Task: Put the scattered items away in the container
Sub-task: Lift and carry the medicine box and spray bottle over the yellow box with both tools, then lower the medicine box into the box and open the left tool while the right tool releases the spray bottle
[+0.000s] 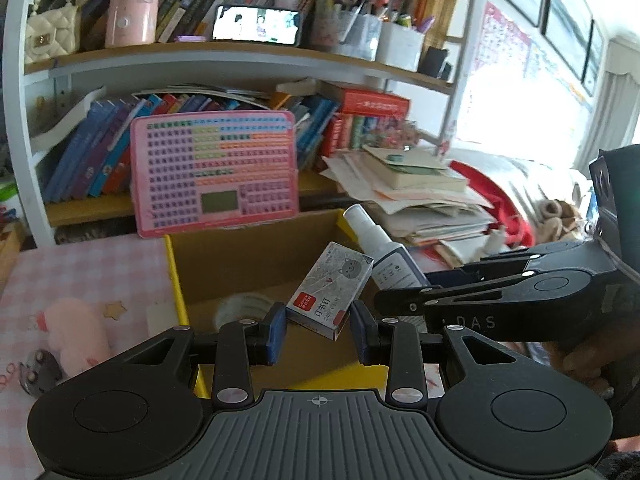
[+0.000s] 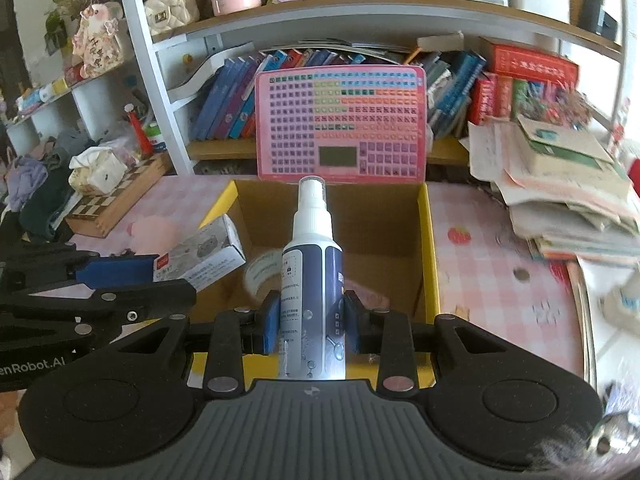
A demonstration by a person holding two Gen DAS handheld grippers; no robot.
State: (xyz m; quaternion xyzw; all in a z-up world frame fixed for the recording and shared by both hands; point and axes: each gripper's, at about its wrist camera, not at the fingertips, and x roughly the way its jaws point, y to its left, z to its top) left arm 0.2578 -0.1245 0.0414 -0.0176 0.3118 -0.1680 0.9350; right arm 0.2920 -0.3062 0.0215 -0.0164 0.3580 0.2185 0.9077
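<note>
Left wrist view: left hand-held gripper [image 1: 318,330] sits over the cardboard box [image 1: 256,256], jaws apart, w/ the staples box [image 1: 330,290] tilted between the blue pads. Left pad looks just touching its lower corner, right pad has a gap, so it reads as released or barely pinched; can't tell for sure. Staples box appears above the box interior, not resting on the floor yet.

Right wrist view: right hand-held gripper [image 2: 311,326] is closed on the spray bottle [image 2: 312,276], pads pressing both sides of the lower body, nozzle pointing fwd over the box opening. A tape roll [image 2: 260,270] already lies inside on the bottom.

Step in hand, by my read: depositing two items at once, both hovering at the container on the pink checked tabletop [image 2: 480,264]. Pink plush [image 1: 78,332] is left on the tabletop beside the box, so task is partway.

Next: left opens wider & backs off so the staples box drops clear; right lowers the bottle in beside the tape, tips it flat, then opens. The grippers are close together, so they risk bumping.
</note>
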